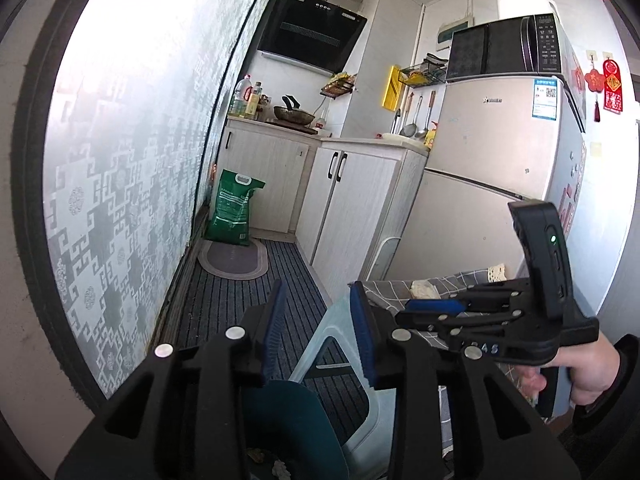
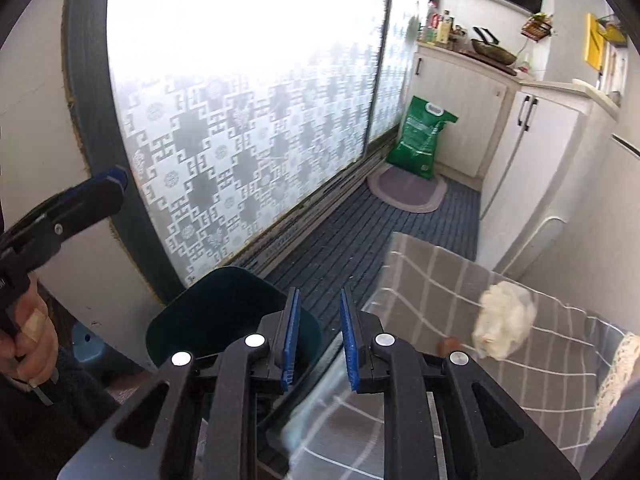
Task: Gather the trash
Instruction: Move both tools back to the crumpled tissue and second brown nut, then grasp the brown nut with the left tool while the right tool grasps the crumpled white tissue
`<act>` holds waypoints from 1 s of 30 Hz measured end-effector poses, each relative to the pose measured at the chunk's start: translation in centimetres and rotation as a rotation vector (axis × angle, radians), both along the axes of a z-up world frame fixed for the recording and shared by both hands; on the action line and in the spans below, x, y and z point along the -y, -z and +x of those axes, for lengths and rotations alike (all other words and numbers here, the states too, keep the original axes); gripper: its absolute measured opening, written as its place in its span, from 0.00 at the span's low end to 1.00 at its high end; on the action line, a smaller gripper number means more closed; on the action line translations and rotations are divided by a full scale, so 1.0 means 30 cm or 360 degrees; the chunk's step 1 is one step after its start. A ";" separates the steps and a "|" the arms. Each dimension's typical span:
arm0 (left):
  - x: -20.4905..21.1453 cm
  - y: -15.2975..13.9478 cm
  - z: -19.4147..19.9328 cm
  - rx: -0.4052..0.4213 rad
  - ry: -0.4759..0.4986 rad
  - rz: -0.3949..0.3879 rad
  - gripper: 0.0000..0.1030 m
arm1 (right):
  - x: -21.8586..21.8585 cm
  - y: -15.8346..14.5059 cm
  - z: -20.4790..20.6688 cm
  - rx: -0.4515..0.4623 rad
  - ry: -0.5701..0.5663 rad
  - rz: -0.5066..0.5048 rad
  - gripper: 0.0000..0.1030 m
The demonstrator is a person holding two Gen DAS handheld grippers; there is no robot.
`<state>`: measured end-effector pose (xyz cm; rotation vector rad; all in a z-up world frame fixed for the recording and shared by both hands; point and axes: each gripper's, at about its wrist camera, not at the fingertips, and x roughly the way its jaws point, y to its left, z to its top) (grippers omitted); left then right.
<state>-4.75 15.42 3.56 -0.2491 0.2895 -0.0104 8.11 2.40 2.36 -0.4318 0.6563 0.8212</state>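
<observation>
A crumpled white tissue point(image 2: 504, 328) lies on the grey checked tablecloth point(image 2: 420, 280), with a small brown scrap point(image 2: 446, 345) beside it. The same tissue point(image 1: 424, 289) shows small in the left wrist view. A dark teal bin point(image 1: 288, 420) stands on the floor with its lid point(image 2: 224, 312) raised; bits of litter lie inside. My left gripper point(image 1: 320, 328) hangs above the bin, open and empty. My right gripper point(image 2: 320, 336) is over the table's near edge, left of the tissue, its jaws narrowly apart with nothing between them. Each gripper appears in the other's view: right gripper point(image 1: 404, 311), left gripper point(image 2: 116, 184).
A pale blue plastic stool point(image 1: 340, 360) stands between bin and table. The frosted patterned sliding door point(image 1: 132, 184) runs along the left. White cabinets point(image 1: 352, 208), a fridge point(image 1: 492, 168), a green sack point(image 1: 236, 208) and an oval mat point(image 1: 234, 258) lie beyond on the striped floor mat point(image 1: 248, 300).
</observation>
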 end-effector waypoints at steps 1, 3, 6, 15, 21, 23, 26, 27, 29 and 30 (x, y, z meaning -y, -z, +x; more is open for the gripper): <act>0.020 0.006 0.018 -0.0027 0.0036 0.0008 0.39 | 0.037 -0.009 0.021 -0.0003 0.0032 0.0017 0.19; 0.064 0.009 0.049 -0.0058 0.0081 0.0042 0.41 | 0.105 -0.017 0.054 0.0010 0.0100 0.0032 0.19; 0.126 0.019 0.090 -0.0100 0.0149 0.0085 0.46 | 0.179 -0.015 0.106 0.0001 0.0166 0.0041 0.19; 0.316 0.048 0.266 -0.0303 0.0386 0.0268 0.49 | 0.357 0.031 0.156 -0.0060 0.0289 0.0049 0.20; 0.416 0.109 0.413 -0.0514 0.0486 0.0385 0.49 | 0.458 0.027 0.197 -0.0082 0.0326 0.0063 0.25; 0.435 0.117 0.452 -0.0537 0.0492 0.0392 0.49 | 0.480 0.022 0.209 -0.0091 0.0321 0.0072 0.25; 0.471 0.129 0.503 -0.0582 0.0497 0.0406 0.49 | 0.508 0.016 0.228 -0.0100 0.0312 0.0092 0.25; 0.480 0.136 0.521 -0.0609 0.0480 0.0422 0.49 | 0.515 0.017 0.235 -0.0103 0.0310 0.0093 0.25; 0.484 0.157 0.552 -0.0669 0.0444 0.0430 0.49 | 0.529 0.021 0.251 -0.0117 0.0301 0.0106 0.25; 0.483 0.168 0.566 -0.0699 0.0429 0.0433 0.49 | 0.537 0.023 0.259 -0.0125 0.0295 0.0111 0.25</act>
